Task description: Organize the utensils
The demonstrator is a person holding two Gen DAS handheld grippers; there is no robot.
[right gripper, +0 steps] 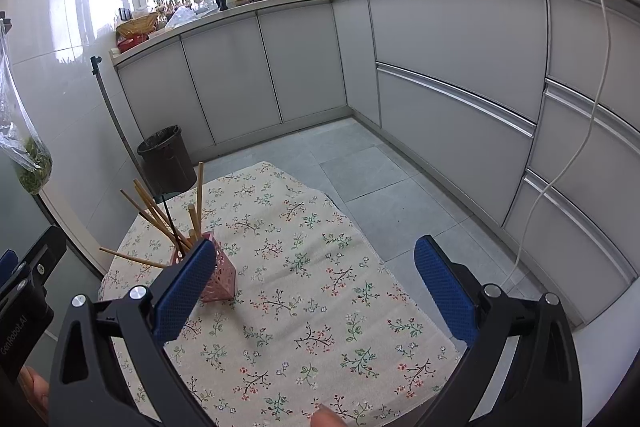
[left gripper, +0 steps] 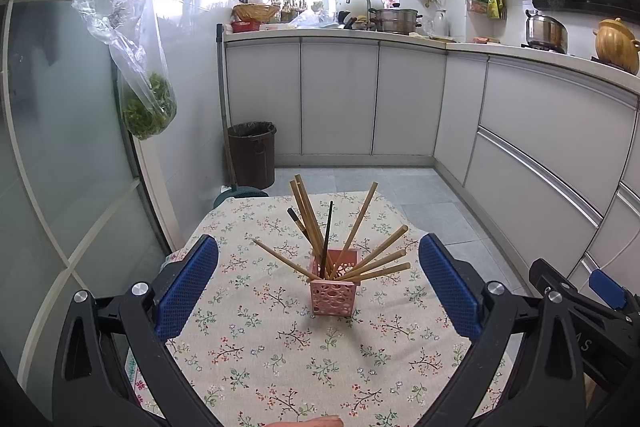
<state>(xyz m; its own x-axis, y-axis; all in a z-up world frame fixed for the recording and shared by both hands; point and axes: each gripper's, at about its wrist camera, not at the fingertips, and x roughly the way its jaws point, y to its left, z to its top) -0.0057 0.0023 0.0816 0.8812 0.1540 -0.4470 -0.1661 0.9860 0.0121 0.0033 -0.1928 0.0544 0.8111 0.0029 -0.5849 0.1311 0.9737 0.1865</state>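
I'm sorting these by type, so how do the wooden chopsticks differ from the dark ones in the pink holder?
The wooden chopsticks are light tan; the dark chopsticks look black. The wooden ones are many and fan outward, several leaning low to the right, while only about two dark ones show, one nearly upright. Both kinds stand in the pink holder on the floral tablecloth, not gripped by any jaws.

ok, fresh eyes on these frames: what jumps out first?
The pink holder mid-table on the floral cloth, chopsticks fanning out of it. Both tongs are wide open and empty: left framing the holder, right aimed past it. A bag of greens hangs by the glass door.
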